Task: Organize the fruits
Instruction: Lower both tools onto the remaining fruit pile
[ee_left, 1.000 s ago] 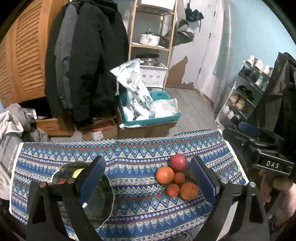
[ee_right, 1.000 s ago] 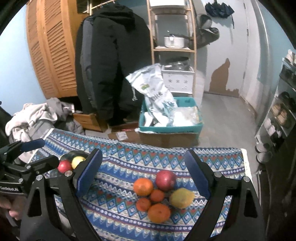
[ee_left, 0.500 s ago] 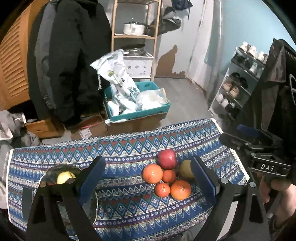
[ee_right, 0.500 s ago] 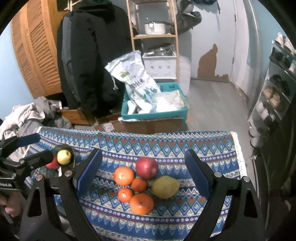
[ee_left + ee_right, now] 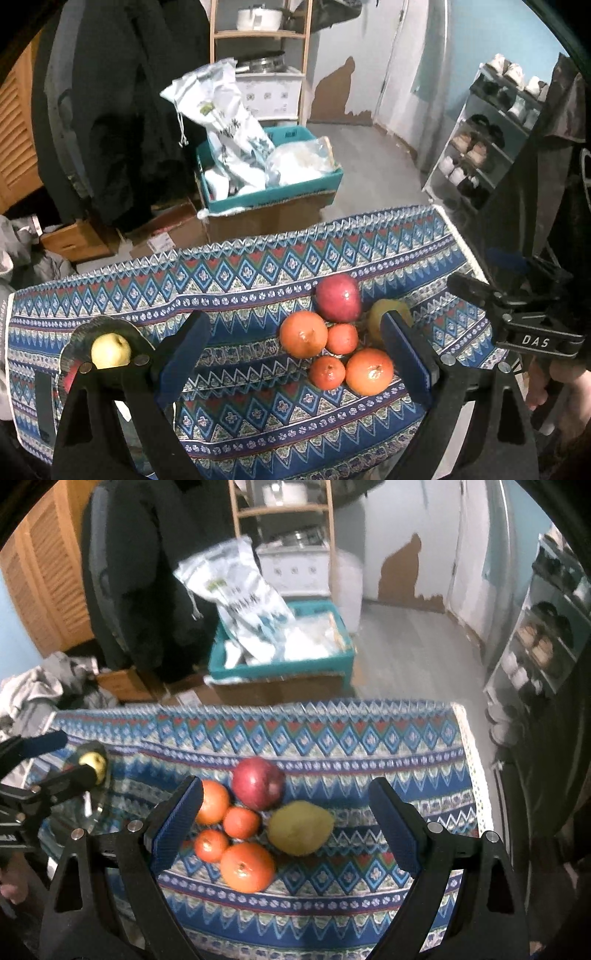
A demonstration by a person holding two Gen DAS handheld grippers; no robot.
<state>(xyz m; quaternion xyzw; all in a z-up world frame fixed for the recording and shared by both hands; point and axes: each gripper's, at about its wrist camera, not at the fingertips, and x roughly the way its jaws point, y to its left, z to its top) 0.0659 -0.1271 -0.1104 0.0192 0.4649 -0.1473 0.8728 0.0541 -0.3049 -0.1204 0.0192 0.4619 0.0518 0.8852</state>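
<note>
On the patterned cloth, oranges, a red apple and a yellow pear cluster; both jaws spread wide.

Six fruits clustered touching on the cloth; yellow apple apart.

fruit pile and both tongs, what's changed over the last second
Both tongs have dropped toward the fruit pile, which now looks larger and nearer between the open right tongs and the open left tongs. Nothing was gripped or released. The oranges, red apple and pear lie as before on the patterned cloth, and the yellow apple remains in the dark bowl.
</note>
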